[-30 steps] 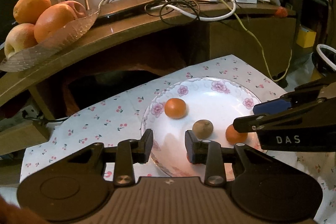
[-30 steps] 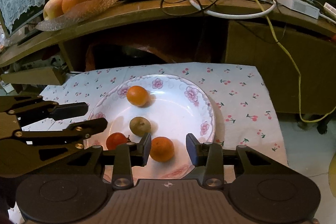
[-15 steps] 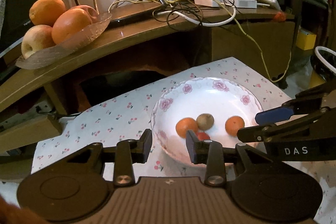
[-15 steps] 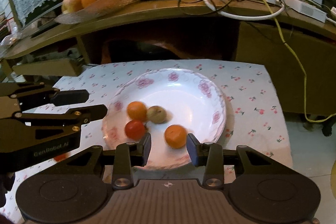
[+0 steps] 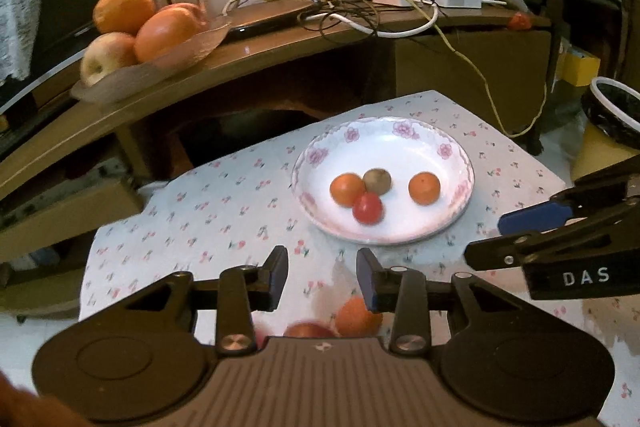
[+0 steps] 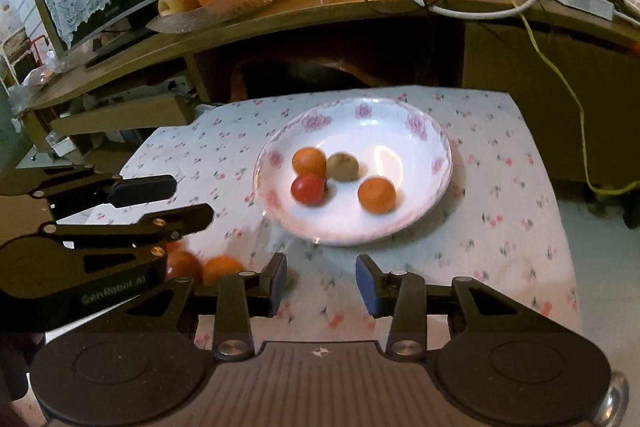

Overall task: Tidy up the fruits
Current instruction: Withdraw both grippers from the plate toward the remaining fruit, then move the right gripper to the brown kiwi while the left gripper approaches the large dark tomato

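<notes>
- A white plate (image 5: 456, 163) with a pink flower border is set on a cherry-print tablecloth (image 5: 208, 211), toward the cloth's far edge.
- Four small fruits are held in the plate: an orange mandarin (image 5: 347, 189), a brown-green kiwi-like fruit (image 5: 377, 180) and a red tomato-like fruit (image 5: 368, 208) are clustered touching near the plate's left side, and a second mandarin (image 5: 424, 188) is placed apart toward its right side.
- More small fruits are seen on the cloth near its front edge, outside the plate: an orange one (image 5: 354, 317) and a red one (image 5: 308, 330) just beyond the left gripper's body; in the right wrist view the orange one (image 6: 222, 269) and the reddish one (image 6: 184, 265) are partly hidden behind the left gripper.
- The left gripper (image 5: 322, 279) is held over the cloth in front of the plate; its jaws have just been opening, and nothing is pinched between them.
- The right gripper (image 6: 321, 283) is held beside it, in front of the plate's near rim; its jaws are parted, and only bare cloth is seen between them.
- On the wooden shelf (image 5: 280, 47) behind, a glass dish (image 5: 180, 55) with large oranges and apples is placed at the left end, and tangled cables (image 5: 340, 7) are piled near the middle.
</notes>
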Available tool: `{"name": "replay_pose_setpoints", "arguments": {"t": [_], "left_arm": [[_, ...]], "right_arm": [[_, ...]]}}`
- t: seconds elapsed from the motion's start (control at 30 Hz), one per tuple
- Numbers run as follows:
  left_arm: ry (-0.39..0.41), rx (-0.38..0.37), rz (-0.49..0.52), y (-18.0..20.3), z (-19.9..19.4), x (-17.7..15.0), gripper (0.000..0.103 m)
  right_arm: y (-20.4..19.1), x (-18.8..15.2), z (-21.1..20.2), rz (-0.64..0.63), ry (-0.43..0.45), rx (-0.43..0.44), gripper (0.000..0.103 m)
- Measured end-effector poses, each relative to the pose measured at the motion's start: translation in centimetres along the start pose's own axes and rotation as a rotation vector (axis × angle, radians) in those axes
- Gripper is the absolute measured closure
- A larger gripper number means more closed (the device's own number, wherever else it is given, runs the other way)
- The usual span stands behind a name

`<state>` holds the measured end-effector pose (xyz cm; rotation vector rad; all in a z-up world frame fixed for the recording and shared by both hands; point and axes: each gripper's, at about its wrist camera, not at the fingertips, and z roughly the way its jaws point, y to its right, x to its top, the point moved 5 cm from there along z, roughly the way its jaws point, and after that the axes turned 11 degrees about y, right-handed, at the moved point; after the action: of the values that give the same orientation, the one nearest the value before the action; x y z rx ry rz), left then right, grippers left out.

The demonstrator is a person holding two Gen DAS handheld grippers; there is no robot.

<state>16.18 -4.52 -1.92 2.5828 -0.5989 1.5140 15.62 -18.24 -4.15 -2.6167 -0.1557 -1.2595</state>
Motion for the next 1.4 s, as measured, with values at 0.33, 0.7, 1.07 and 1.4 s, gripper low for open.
{"name": "replay_pose_setpoints", "arguments": {"t": [0.33,0.7,1.07,1.4], "left_arm": [[0.030,0.026,-0.015,0.6,-5.4,-0.8,0.060],[0.015,0.041,0.038,1.6,-9.2,-2.4,0.060],[-0.006,-0.033,0.047,-1.1,-6.3,-4.1,0.059],[-0.018,-0.101,-0.004,-3.3,-2.4,-5.0,0.059]], "right_arm": [[0.6,-2.1,-4.9,0.049,0.018,-0.034,0.062],[0.6,-3.7,-8.6,0.118,0.041,-0.042,0.061],[-2.1,-2.9,-4.6,-0.003,0.011,0.004,0.061],[-3.8,-1.9,0.5,-0.183,-0.005,0.039,0.061]]}}
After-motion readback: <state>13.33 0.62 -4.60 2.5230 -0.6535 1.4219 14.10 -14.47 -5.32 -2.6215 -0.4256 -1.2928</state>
